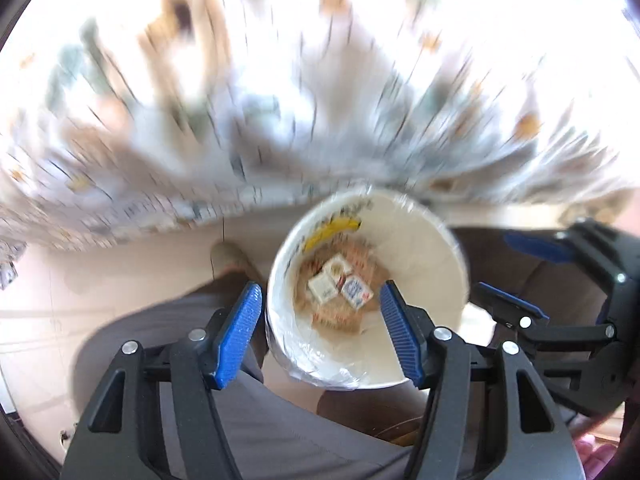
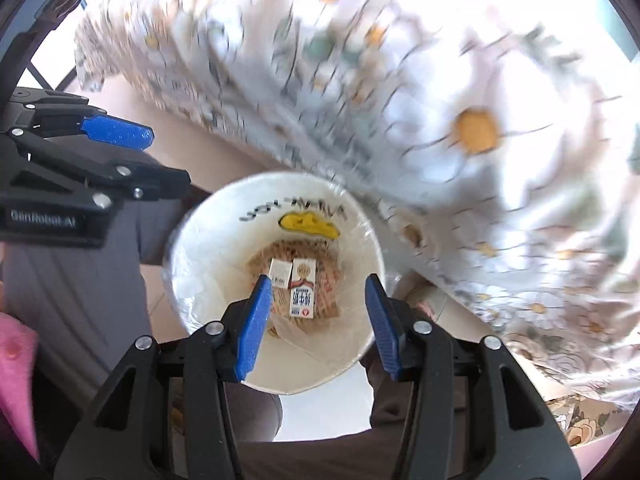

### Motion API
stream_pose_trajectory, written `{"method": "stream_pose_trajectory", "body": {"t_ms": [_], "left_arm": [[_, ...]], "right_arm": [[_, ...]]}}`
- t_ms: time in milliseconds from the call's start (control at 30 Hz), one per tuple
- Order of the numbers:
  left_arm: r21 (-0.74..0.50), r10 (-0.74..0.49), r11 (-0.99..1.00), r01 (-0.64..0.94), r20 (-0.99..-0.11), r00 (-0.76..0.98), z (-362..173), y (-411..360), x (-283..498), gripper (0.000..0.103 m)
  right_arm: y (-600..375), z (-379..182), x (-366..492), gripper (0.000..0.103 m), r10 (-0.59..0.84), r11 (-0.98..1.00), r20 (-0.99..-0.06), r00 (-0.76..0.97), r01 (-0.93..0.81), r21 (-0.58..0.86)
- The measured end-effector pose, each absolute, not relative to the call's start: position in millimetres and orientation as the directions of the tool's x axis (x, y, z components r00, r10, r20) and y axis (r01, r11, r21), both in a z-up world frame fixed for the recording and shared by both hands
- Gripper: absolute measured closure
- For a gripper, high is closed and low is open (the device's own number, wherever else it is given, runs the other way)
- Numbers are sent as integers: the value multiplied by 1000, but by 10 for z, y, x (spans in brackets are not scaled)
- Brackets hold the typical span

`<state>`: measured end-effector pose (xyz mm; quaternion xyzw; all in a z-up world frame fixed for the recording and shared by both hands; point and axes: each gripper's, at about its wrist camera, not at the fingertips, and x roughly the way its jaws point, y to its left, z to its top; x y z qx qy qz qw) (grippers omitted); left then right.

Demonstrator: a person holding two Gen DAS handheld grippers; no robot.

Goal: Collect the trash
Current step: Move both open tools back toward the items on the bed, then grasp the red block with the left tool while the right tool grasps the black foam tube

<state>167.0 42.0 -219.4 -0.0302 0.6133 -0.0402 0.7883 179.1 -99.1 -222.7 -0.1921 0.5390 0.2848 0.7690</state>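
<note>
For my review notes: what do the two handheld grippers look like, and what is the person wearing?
Both the left gripper and the right gripper have black angular frames with silver rivets and two blue ribbed finger pads. The left gripper's body bears pale lettering, seen from the right wrist camera. The person wears grey trousers; something pink shows at the edge.

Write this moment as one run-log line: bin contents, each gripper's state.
bin: white trash bin, two small cartons inside | left gripper: open, empty | right gripper: open, empty | backdrop: floral tablecloth
</note>
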Motion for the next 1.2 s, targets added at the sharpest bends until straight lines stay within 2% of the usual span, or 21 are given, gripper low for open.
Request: {"method": "stream_pose_trajectory", "body": {"t_ms": [233, 333, 500, 567, 767, 867, 1200], "left_arm": [[-111, -126, 992, 59, -898, 421, -1255, 418, 1628, 38], [-91, -112, 994, 66, -860, 498, -900, 391, 1675, 33], [-89, -112, 994, 69, -808, 578, -399, 389, 1803, 32], [-81, -109, 994, 73, -795, 597, -276, 377, 1892, 29], [-65, -87, 996, 57, -780, 620, -128, 443, 2283, 27], [-54, -70, 998, 45, -782, 620, -126, 491, 2541, 26], [-44, -33, 999, -4, -800, 599, -324, 745, 3449, 26]], "right_arm": [[-1434, -1230, 1865, 53, 294, 821, -862, 413, -570, 6], [-1649, -808, 1917, 53, 312, 846, -821, 478, -533, 10], [-2038, -212, 2039, 53, 311, 885, -746, 588, -465, 2], [-2177, -45, 2107, 47, 306, 900, -714, 630, -435, 2], [-2527, 327, 2414, 44, 260, 936, -638, 724, -352, -18], [-2650, 409, 2650, 38, 223, 952, -610, 760, -304, -32], [-3030, 299, 3724, 37, 127, 984, -621, 774, -178, -20]]}}
